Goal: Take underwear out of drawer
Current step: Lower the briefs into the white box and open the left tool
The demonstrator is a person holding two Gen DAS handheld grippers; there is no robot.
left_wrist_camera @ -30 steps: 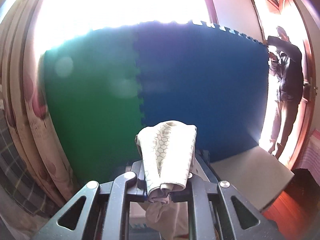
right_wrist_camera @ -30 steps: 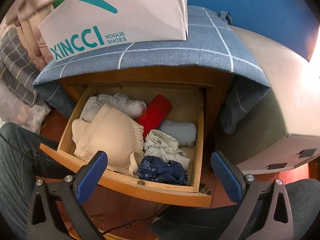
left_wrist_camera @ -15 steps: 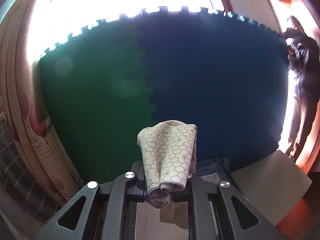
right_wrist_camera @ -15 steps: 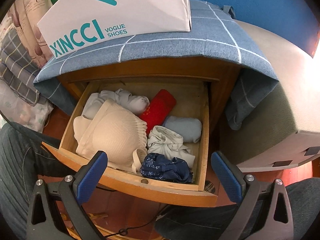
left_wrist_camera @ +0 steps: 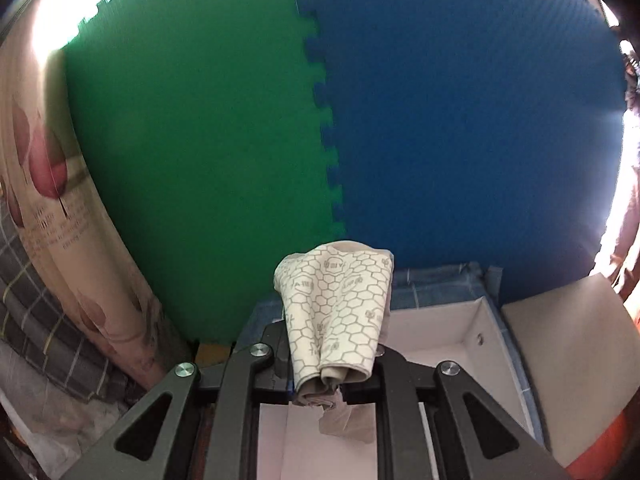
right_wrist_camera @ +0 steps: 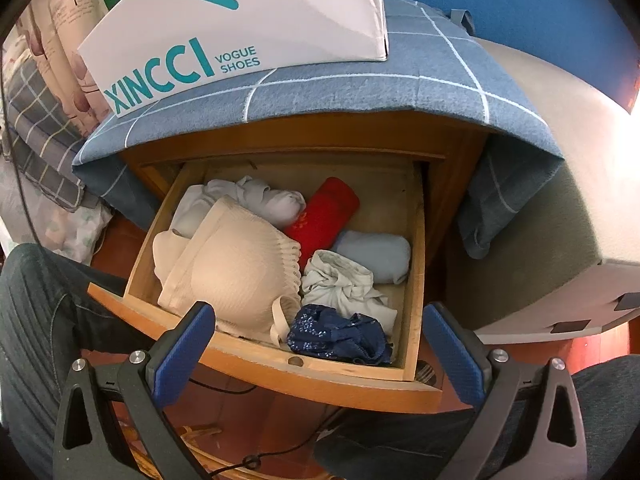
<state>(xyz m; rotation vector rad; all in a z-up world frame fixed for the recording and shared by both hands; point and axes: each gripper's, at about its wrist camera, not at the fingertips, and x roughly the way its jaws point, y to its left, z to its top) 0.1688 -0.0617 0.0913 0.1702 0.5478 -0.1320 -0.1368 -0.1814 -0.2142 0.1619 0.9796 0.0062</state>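
Observation:
My left gripper [left_wrist_camera: 330,384] is shut on a rolled beige piece of underwear [left_wrist_camera: 336,312] with a grey hexagon print. It hangs over the open white shoe box [left_wrist_camera: 460,332]. In the right wrist view the wooden drawer [right_wrist_camera: 280,364] stands pulled out. It holds a cream bra [right_wrist_camera: 232,276], a red roll [right_wrist_camera: 324,216], pale blue [right_wrist_camera: 376,254], white [right_wrist_camera: 340,284] and dark blue [right_wrist_camera: 340,336] pieces. My right gripper [right_wrist_camera: 316,348] is open above the drawer's front edge, with nothing between its blue pads [right_wrist_camera: 184,348].
A white shoe box [right_wrist_camera: 240,28] printed XINCCI rests on a blue checked cloth [right_wrist_camera: 360,84] covering the cabinet. Green [left_wrist_camera: 200,140] and blue foam mats [left_wrist_camera: 480,140] stand behind. A grey padded block [right_wrist_camera: 560,232] lies right; a person's jeans-clad legs [right_wrist_camera: 36,312] flank the drawer.
The left gripper has moved forward and down with the underwear, so the foam mats fill the view and the shoe box's inside shows below. The right gripper has stayed in place.

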